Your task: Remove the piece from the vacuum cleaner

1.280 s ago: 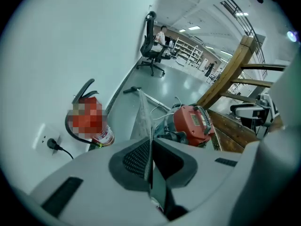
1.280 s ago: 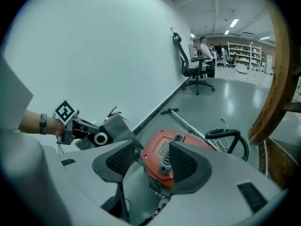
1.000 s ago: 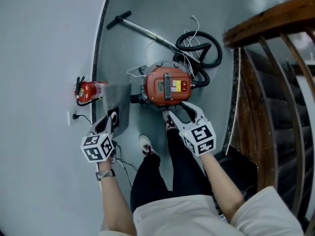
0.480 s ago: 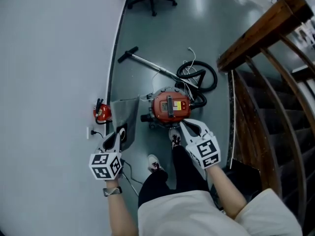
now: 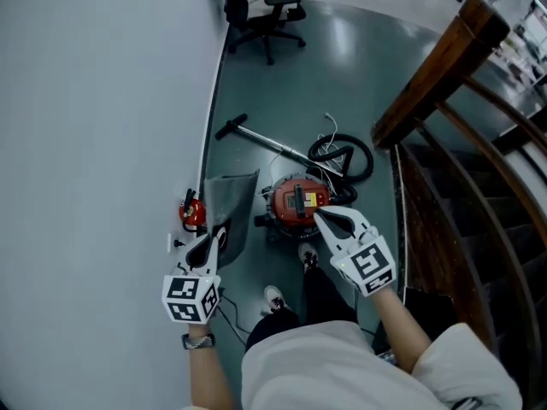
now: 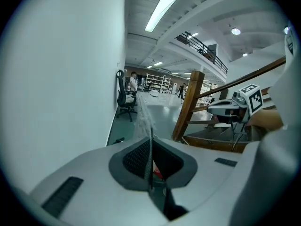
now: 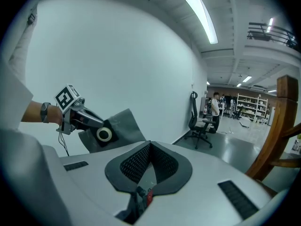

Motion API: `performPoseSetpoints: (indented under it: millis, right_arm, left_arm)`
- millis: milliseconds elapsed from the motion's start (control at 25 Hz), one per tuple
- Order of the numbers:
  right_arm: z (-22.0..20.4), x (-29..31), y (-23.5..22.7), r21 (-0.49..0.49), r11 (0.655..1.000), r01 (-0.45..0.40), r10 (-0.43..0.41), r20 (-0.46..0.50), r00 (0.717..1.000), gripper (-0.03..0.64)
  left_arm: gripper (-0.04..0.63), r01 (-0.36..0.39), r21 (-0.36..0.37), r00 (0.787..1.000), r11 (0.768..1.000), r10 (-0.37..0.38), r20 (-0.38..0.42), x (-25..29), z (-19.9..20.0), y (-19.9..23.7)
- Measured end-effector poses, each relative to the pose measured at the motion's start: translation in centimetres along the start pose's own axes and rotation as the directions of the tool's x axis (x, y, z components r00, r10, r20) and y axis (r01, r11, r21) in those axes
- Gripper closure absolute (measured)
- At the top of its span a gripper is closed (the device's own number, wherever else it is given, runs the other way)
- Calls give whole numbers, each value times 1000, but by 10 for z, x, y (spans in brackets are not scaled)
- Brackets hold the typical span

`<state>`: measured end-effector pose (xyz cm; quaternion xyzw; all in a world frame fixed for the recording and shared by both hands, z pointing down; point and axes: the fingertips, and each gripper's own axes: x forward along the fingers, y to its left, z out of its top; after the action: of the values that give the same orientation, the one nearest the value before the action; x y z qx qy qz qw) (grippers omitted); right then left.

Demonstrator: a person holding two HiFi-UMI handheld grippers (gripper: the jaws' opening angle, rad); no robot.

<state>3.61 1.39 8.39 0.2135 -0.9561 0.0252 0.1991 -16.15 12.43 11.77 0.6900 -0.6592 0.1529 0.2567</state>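
**Between the left jaws: dust bag (image 5: pixel 236 200) off the vacuum cleaner (image 5: pixel 296 202)**

Between the pads of the left gripper (image 5: pixel 219 234) sits one thin edge of the grey dust bag; the jaws are clamped on it. The rest of the sheet fans out ahead of the tips. The right gripper view shows it held in the air against the wall, with the pale ring collar (image 7: pixel 104 134) just beside the left jaw tips.

The right gripper (image 5: pixel 321 215) has its jaws pressed together with nothing between them. It is held level with the left gripper and well apart from it, to that gripper's right. The red vacuum cleaner stands on the floor below and beyond the right gripper's tips, and the bag appears free of it.

Handling, as judged:
- The bag looks light and limp. It curls and creases rather than holding a flat shape.
- The wall looks thin and may tear under a sharp pull.
- The ring collar looks like the only stiff part. A grip on the panel next to it gives the most control.
- With the opening kept uppermost, any dust inside is less likely to spill.
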Motion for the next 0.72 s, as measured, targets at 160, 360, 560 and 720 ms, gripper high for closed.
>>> performPoseSetpoints:
  millis: [160,360,560,720]
  right_arm:
    - [43,-23,1,-46,999,21,-18,59,998,589]
    - [84,-49,12,-83,996,34,-24,124,992,589]
    - [111,-66,21,-143,989,35,-11,164,986,589]
    - [132,-87,21,-150,987,59,-27,207,978,589]
  left_arm:
    - [574,-9,30,997,1000,7,81,-33,29,-1]
    - [574,-26,90,986,996,11,164,-69,65,-9]
    - [574,-50,130,972,990,18,233,-101,94,-12]
    - [574,-63,147,964,987,22,265,-122,114,-16]
